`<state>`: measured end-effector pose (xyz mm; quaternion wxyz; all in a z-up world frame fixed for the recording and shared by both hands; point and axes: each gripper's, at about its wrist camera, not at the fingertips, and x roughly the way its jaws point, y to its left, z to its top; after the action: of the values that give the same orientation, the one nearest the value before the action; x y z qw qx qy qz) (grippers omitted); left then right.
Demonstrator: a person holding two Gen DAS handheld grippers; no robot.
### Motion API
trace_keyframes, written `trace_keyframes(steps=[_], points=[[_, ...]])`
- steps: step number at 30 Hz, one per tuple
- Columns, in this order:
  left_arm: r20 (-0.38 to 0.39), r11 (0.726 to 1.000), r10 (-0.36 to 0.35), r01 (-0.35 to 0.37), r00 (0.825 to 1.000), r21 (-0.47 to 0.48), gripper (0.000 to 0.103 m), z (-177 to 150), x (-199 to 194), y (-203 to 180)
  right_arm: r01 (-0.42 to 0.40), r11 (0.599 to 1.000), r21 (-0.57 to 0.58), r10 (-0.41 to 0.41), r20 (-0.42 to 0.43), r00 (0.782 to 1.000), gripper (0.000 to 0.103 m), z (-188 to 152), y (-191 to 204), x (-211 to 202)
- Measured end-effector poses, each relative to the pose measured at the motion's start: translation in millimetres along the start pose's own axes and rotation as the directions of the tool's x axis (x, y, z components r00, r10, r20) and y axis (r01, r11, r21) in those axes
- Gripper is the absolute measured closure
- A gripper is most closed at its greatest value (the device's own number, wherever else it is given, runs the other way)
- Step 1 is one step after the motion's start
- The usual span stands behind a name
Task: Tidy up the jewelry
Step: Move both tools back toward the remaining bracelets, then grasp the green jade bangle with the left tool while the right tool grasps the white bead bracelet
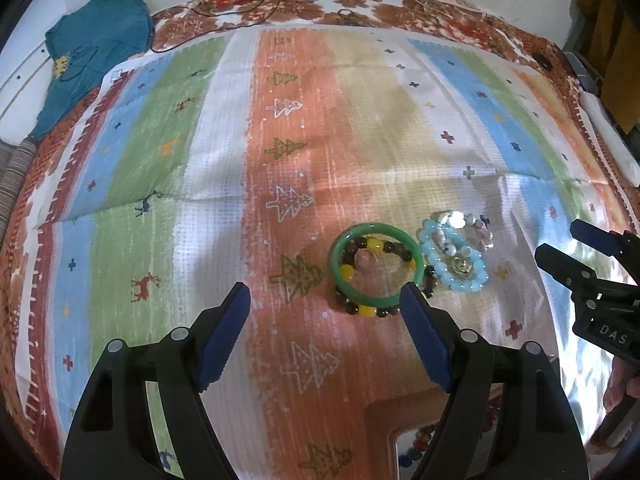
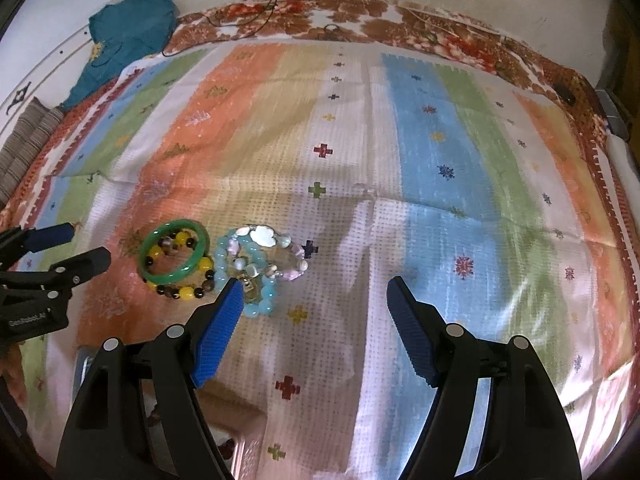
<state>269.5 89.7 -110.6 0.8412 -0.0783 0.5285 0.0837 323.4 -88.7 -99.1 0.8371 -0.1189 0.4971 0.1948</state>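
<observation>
A green bangle [image 1: 375, 264] and a blue bead bracelet [image 1: 454, 258] are laid side by side on the striped cloth [image 1: 224, 152]. The jaws of the left gripper [image 1: 326, 300] and the right gripper [image 2: 314, 292] are held wide apart, and nothing is gripped.

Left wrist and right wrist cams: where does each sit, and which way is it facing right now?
Left wrist: on the left gripper, angled down at the striped cloth; open jaws frame the green bangle; right gripper at the right edge.
Right wrist: on the right gripper, facing likewise; left gripper at the left edge.
Shared: bangle, blue bead bracelet, cloth.
</observation>
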Motion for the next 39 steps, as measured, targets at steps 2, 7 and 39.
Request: trace_keyframes(steps=[2, 7, 39], points=[[-0.008, 1.000, 0.004, -0.004, 1.000, 0.001, 0.027, 0, 5, 1, 0.003, 1.000, 0.000, -0.003, -0.011, 1.000, 0.029, 1, -1, 8], [-0.028, 1.000, 0.015, -0.014, 1.000, 0.010, 0.027, 1, 19, 0, 0.003, 1.000, 0.006, -0.003, -0.030, 1.000, 0.029, 7, 1, 24], [-0.107, 1.000, 0.017, -0.016, 0.994, 0.011, 0.080, 11, 74, 9, 0.076, 0.997, -0.010, -0.077, -0.091, 0.993, 0.030, 19, 6, 83]])
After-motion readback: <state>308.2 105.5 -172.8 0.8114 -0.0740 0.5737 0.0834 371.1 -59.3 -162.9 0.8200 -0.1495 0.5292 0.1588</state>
